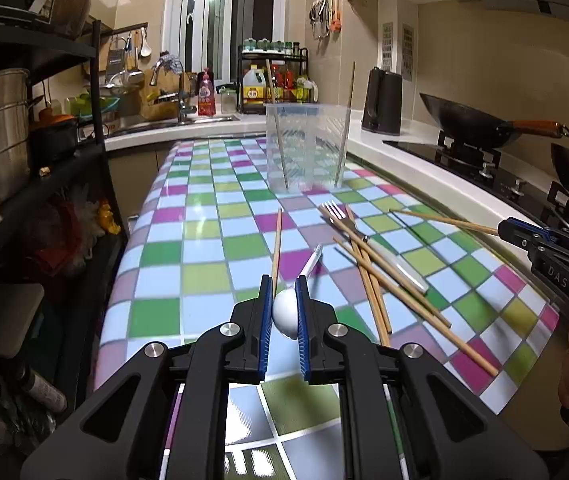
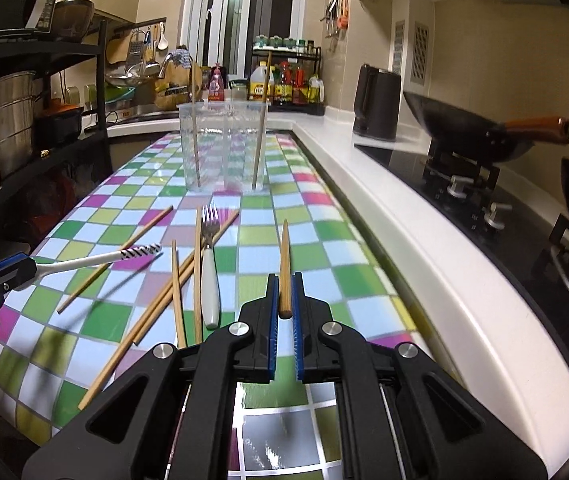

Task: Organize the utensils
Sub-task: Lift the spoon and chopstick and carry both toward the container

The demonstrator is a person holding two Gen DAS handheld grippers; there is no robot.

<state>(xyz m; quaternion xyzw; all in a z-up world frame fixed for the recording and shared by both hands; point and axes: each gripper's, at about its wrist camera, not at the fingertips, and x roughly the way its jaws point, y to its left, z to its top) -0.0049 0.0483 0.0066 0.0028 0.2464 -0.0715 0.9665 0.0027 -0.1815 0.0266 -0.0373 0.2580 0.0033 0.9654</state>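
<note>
Clamped in the left gripper [image 1: 284,300], a white spoon [image 1: 286,312] points handle-first toward the clear plastic container [image 1: 306,148] beyond; the right gripper [image 2: 285,298] pinches a chopstick [image 2: 284,268] likewise aimed at the container, its nearer target.

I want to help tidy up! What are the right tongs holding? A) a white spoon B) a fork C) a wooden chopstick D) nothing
C: the right tongs are shut on a wooden chopstick, while the fork lies on the table and the white spoon is in the left tongs.
</note>
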